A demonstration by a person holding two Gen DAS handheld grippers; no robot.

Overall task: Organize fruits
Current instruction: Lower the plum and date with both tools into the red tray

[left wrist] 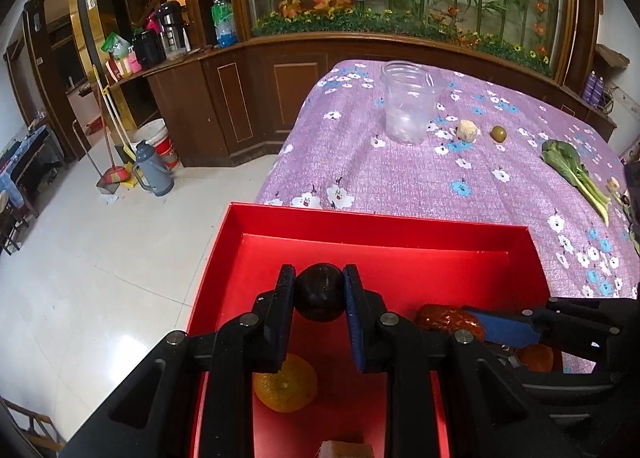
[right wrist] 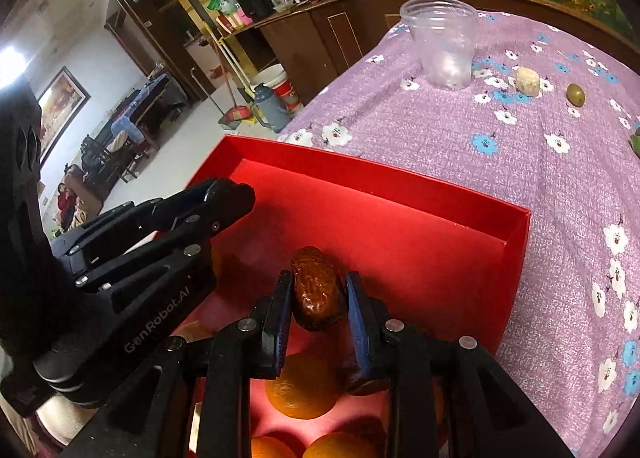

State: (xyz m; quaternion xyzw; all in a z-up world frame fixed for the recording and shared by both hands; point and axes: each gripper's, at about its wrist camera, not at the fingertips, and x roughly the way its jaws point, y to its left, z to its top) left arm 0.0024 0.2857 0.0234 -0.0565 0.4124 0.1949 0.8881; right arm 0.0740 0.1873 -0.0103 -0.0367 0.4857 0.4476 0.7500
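Black-and-blue left gripper (left wrist: 319,294): pads pressed against both sides of a dark round fruit (left wrist: 319,292), held above the floor of the red box (left wrist: 376,226)
Right gripper (right wrist: 319,298): fingers close on either side of a wrinkled brown date (right wrist: 316,288); left pad touching it, the right pad just beside it, contact there not clear
Red box: sits at the near edge of the table; oranges (right wrist: 302,392) lie on its floor beneath the grippers, one orange (left wrist: 286,388) showing under the left gripper
Purple flowered cloth (left wrist: 460,178): covers the table beyond the box
Clear plastic cup (left wrist: 406,102): upright, far side of the cloth
Beside the cup: a pale lump (left wrist: 468,131), then a small green fruit (left wrist: 498,134)
Leafy green (left wrist: 572,170): lying flat near the right edge
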